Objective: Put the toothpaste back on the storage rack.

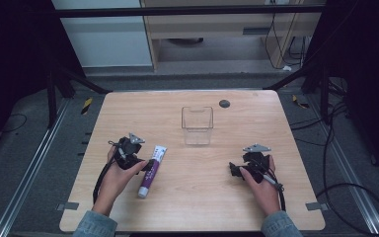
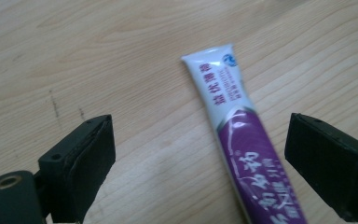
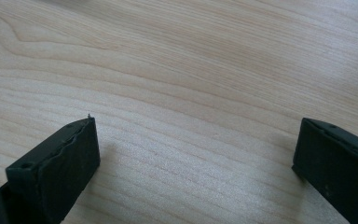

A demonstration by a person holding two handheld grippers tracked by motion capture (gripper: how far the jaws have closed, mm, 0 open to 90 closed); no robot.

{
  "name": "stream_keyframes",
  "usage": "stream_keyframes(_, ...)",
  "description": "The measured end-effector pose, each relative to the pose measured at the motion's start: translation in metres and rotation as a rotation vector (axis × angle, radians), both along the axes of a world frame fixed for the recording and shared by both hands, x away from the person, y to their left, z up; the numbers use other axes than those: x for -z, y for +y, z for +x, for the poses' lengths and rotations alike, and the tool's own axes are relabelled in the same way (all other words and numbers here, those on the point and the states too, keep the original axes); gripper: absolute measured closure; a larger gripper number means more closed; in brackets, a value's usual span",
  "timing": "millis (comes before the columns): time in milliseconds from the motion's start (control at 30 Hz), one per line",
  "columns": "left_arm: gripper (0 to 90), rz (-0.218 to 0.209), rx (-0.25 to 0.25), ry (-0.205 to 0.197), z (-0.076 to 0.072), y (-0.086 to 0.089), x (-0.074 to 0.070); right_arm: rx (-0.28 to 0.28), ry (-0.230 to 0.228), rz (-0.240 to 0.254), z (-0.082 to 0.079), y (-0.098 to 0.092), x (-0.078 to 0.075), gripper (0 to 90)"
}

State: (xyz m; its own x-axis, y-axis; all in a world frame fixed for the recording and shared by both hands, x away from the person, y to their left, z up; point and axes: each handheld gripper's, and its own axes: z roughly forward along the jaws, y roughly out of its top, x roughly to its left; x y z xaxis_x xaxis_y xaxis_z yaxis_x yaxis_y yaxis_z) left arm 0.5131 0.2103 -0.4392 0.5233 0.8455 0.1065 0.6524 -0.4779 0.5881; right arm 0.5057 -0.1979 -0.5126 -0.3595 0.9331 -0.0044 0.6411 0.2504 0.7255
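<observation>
Toothpaste tube (image 2: 242, 140), purple and white with Chinese lettering, lies between the spread left gripper (image 2: 200, 158); right gripper (image 3: 191, 163) released.

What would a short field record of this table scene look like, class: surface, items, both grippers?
surface: wooden table
item in hand's reach: purple and white tube, lying flat
other item: clear box, upright, apart from the tube
left gripper: open, jaws either side of the tube, not touching it
right gripper: open, over bare wood
</observation>
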Motion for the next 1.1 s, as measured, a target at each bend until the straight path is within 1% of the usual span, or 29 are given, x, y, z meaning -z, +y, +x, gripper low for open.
stream_keyframes(33, 8.3, 0.0, 0.0, 0.0, 0.0, 0.0, 0.0, 0.0, 0.0, 0.0, 0.0, 0.0, 0.0, 0.6)
stream_keyframes(67, 8.9, 0.011, 0.008, 0.024, 0.005, 0.0, 0.003, 0.001, 0.002, 0.003, 0.0, 0.0, 0.0, 0.6)
stream_keyframes(100, 9.4, 0.011, 0.008, 0.024, 0.005, 0.0, 0.003, 0.001, 0.002, 0.003, 0.0, 0.0, 0.0, 0.6)
stream_keyframes(133, 9.7, 0.006, 0.007, 0.034, 0.007, 0.001, 0.005, 0.001, 0.002, 0.003, 0.0, 0.0, 0.0, 0.6)
stream_keyframes(233, 10.8, 0.003, 0.005, 0.044, 0.009, 0.002, 0.005, -0.001, 0.001, 0.0, 0.0, 0.0, 0.0, 0.5)
stream_keyframes(300, 12.6, -0.024, 0.004, 0.061, 0.012, 0.0, 0.005, -0.002, 0.003, 0.003, 0.0, 0.0, 0.0, 0.6)
stream_keyframes(367, 14.9, -0.026, 0.009, 0.065, 0.013, -0.001, 0.005, -0.003, 0.003, 0.001, 0.0, 0.0, 0.0, 0.6)
stream_keyframes(400, 16.3, -0.023, 0.021, 0.078, 0.013, -0.006, 0.005, -0.003, 0.004, 0.001, 0.0, 0.0, 0.0, 0.6)
stream_keyframes(433, 17.5, -0.023, 0.021, 0.078, 0.013, -0.006, 0.005, -0.003, 0.004, 0.001, 0.0, 0.0, 0.0, 0.6)
stream_keyframes(467, 17.5, -0.024, 0.041, 0.099, 0.013, -0.01, 0.007, -0.002, 0.004, 0.003, 0.0, 0.0, 0.0, 0.6)
stream_keyframes(500, 23.6, -0.008, 0.062, 0.13, 0.013, -0.016, 0.009, -0.002, 0.003, 0.003, 0.0, 0.0, 0.0, 0.5)
stream_keyframes(533, 24.0, 0.006, 0.071, 0.142, 0.014, -0.019, 0.011, -0.002, 0.003, 0.003, 0.0, 0.0, 0.0, 0.6)
stream_keyframes(567, 24.9, 0.006, 0.071, 0.142, 0.014, -0.019, 0.011, -0.002, 0.003, 0.003, 0.0, 0.0, 0.0, 0.6)
stream_keyframes(600, 25.7, 0.018, 0.083, 0.163, 0.016, -0.023, 0.014, -0.003, 0.003, 0.001, 0.0, 0.0, 0.0, 0.6)
stream_keyframes(633, 26.4, 0.018, 0.083, 0.163, 0.016, -0.023, 0.014, -0.002, 0.003, 0.003, 0.0, 0.0, 0.0, 0.6)
stream_keyframes(667, 27.3, 0.016, 0.081, 0.178, 0.02, -0.025, 0.016, -0.002, 0.003, 0.003, 0.0, 0.0, 0.0, 0.6)
stream_keyframes(700, 28.1, 0.016, 0.081, 0.178, 0.02, -0.025, 0.016, -0.002, 0.003, 0.003, 0.0, 0.0, 0.0, 0.6)
stream_keyframes(767, 29.3, 0.013, 0.076, 0.194, 0.023, -0.026, 0.019, -0.002, 0.003, 0.003, 0.0, 0.0, 0.0, 0.6)
stream_keyframes(800, 30.5, -0.002, 0.072, 0.208, 0.026, -0.027, 0.022, -0.002, 0.004, 0.003, 0.0, 0.0, 0.0, 0.6)
stream_keyframes(1000, 32.8, 0.008, 0.07, 0.217, 0.029, -0.031, 0.028, -0.002, 0.003, 0.003, 0.0, 0.0, 0.0, 0.6)
stream_keyframes(1100, 32.9, 0.003, 0.061, 0.221, 0.03, -0.032, 0.03, -0.003, 0.003, 0.001, 0.0, 0.0, 0.0, 0.6)
